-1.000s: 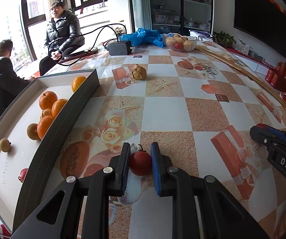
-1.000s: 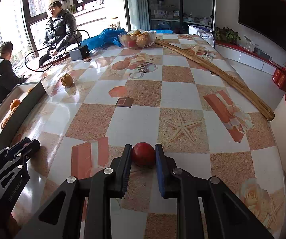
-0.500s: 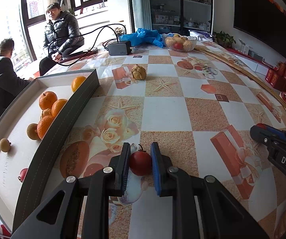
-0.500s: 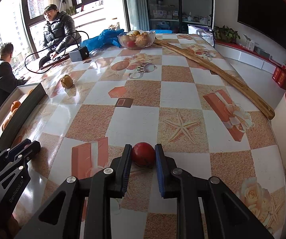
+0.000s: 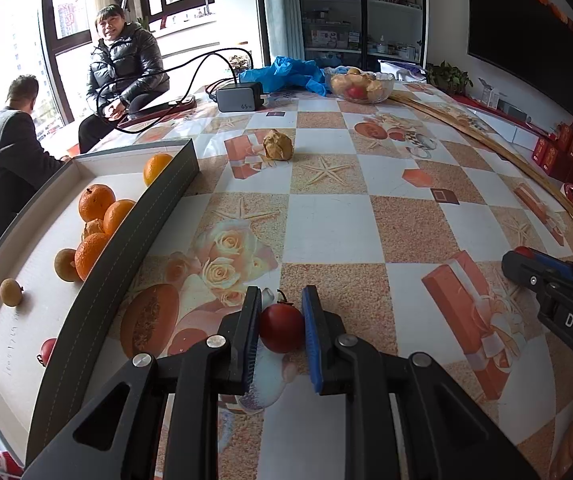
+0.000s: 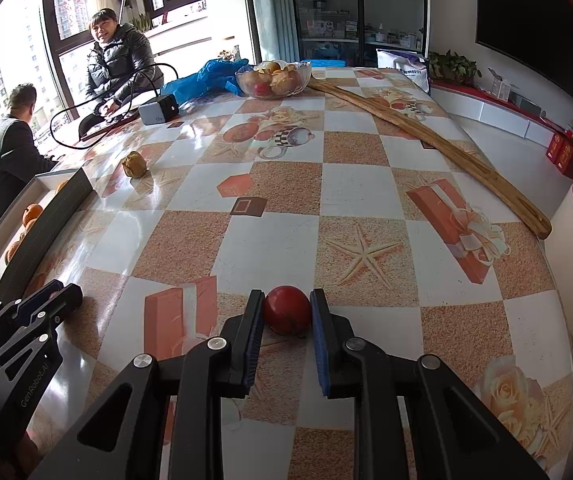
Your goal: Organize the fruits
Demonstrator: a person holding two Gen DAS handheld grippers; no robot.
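Nothing has shifted since a second ago. The left gripper [image 5: 280,322] stays clenched on a small red fruit [image 5: 281,328] near the table's [image 5: 326,220] front edge, just beside the tray [image 5: 98,292]. The right gripper [image 6: 287,314] likewise keeps grasping another red fruit [image 6: 287,309] on the table.

A large table covered in a glossy checked oilcloth [image 6: 278,204] of white and sandy-orange squares, printed with roses, starfish and gift boxes, carries everything. Along its left edge lies a shallow grey-walled white tray [image 5: 154,216]. Farther back sit a crumpled brown paper-like lump [image 5: 277,145], a grey charger block [image 5: 238,97] with black cables, a bunched blue plastic bag [image 5: 286,72] and a clear glass fruit bowl [image 6: 273,76]. A long curved wooden strip [image 6: 426,140] runs along the right side.
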